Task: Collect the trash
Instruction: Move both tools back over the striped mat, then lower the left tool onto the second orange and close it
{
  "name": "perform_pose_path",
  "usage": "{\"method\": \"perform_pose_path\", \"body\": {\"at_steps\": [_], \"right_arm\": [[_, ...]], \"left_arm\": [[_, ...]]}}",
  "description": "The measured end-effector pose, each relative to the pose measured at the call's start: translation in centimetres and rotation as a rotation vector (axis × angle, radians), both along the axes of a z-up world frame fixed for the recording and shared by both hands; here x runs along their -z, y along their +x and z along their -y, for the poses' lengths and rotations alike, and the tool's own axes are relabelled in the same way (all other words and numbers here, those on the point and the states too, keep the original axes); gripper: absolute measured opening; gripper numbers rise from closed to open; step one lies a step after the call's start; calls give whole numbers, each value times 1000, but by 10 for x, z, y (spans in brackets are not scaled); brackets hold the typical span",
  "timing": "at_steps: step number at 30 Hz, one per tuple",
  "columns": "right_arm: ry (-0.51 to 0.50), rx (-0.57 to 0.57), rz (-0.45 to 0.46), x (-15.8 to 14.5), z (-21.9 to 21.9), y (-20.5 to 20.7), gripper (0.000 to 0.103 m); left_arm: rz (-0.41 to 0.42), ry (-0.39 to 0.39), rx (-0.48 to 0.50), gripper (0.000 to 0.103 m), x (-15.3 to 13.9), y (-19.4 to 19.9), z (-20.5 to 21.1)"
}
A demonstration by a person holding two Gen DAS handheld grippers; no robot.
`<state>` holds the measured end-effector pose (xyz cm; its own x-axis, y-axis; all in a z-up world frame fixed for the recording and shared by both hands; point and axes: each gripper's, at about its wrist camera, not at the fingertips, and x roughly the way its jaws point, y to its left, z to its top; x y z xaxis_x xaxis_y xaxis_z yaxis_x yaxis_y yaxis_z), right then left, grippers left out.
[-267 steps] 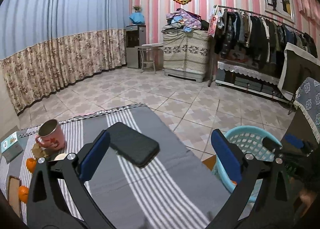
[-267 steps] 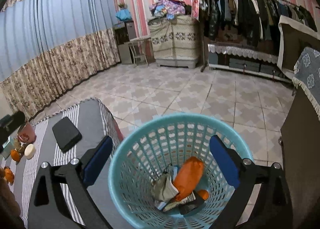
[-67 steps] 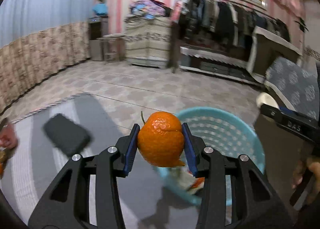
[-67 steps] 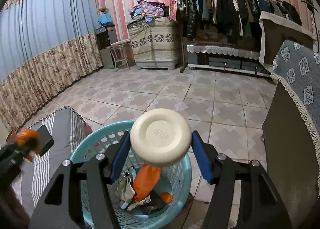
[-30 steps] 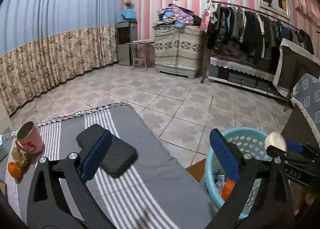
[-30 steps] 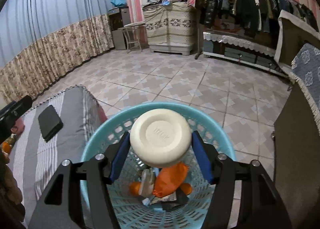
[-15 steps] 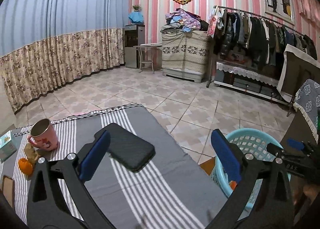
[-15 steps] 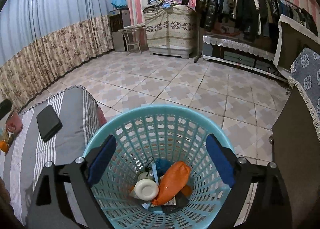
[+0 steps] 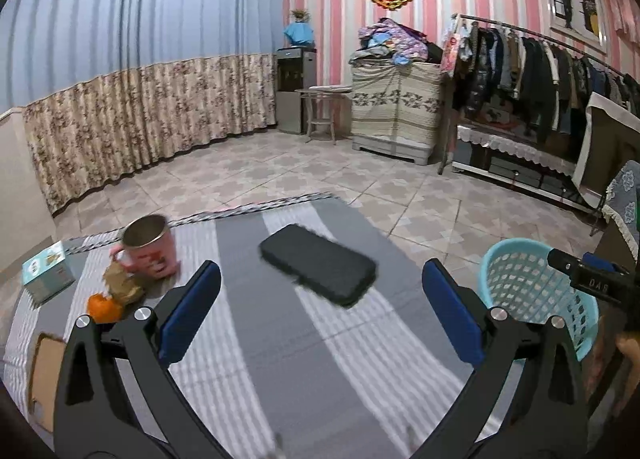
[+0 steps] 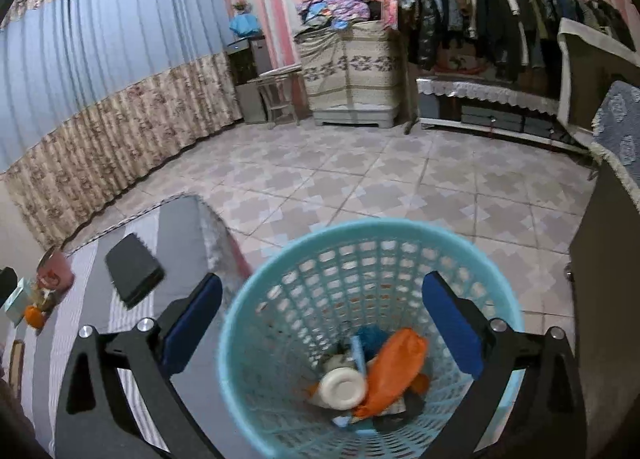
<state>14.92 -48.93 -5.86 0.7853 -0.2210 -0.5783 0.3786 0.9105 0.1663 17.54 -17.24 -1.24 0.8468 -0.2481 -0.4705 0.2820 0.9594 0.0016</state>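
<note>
White lid (image 10: 343, 387) in basket (image 10: 280, 291), below fingers (image 10: 450, 323)

The phone (image 9: 318, 265) lies mid-table; the mug (image 9: 149, 246) and orange (image 9: 105, 307) crowd its left edge.

Both views were lit evenly and softly by indoor light, moderately bright, with no single source in frame and only faint shadows. Colours looked slightly cool and washed. Fisheye distortion bent the curtain (image 9: 120, 59) and the clothes rail (image 9: 540, 39) into arcs toward 10 and 2 o'clock, and black vignette filled the corners. In the left wrist view, the mug (image 9: 150, 247) and phone (image 9: 318, 265) were smeared by motion blur. In the right wrist view, the basket (image 10: 360, 231) rim was soft, and distant furniture was grainy. No glare showed anywhere.
</note>
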Motion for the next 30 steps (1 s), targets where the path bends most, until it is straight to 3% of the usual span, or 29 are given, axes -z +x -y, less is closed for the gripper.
{"method": "perform_pose_path", "body": {"at_steps": [9, 20, 24, 30], "right_arm": [[-11, -92, -55, 14, -55, 16, 98], [-74, -224, -158, 39, -140, 45, 98], [-57, -257, -187, 44, -157, 50, 98], [-58, -275, -188, 46, -169, 52, 98]], "left_arm": [[-20, -4, -140, 97, 10, -11, -87], [-144, 3, -341, 97, 48, -8, -209], [-156, 24, -372, 97, 55, 5, -228], [-182, 18, -340, 97, 61, 41, -225]]}}
